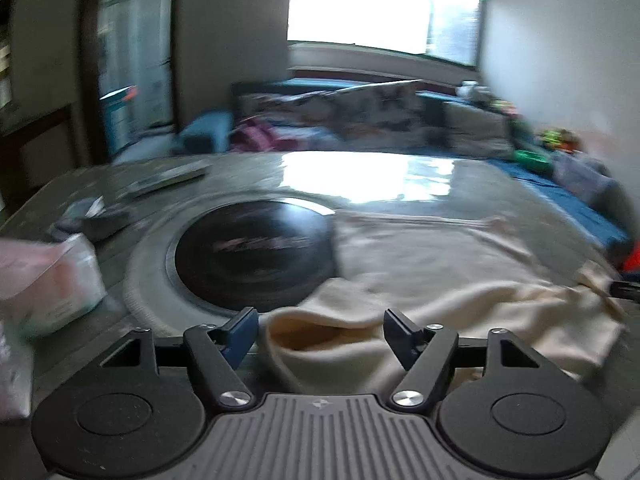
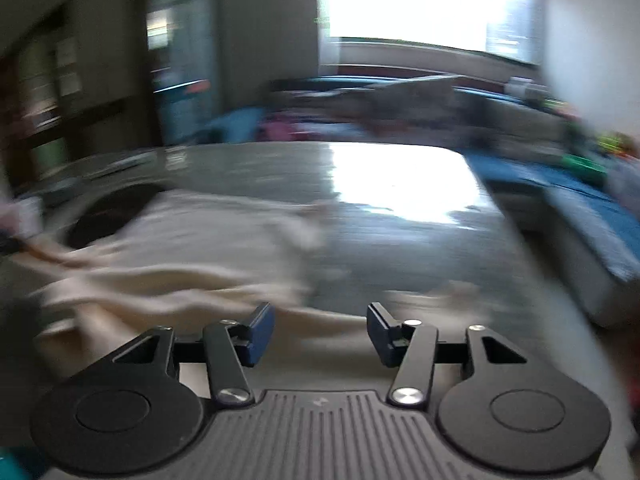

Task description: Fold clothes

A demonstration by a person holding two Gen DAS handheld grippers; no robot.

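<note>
A cream garment (image 1: 440, 272) lies rumpled on the grey table (image 1: 360, 176), and its left part overlaps a black round disc (image 1: 252, 252). My left gripper (image 1: 320, 332) hovers open over the garment's near folded edge; the fold sits between the fingers, and the pads do not press it. In the right wrist view the same garment (image 2: 192, 240) spreads to the left, with a thin edge running under my right gripper (image 2: 320, 332). That gripper is open too, with nothing pinched. Both views are blurred.
A soft plastic-wrapped pack (image 1: 52, 280) stands at the table's left, with a flat remote-like thing (image 1: 168, 178) and small dark items behind it. Beyond the table is a sofa with cushions (image 1: 360, 112), and a blue-covered bench (image 2: 580, 200) runs along the right. The table's right half (image 2: 400, 240) is bare.
</note>
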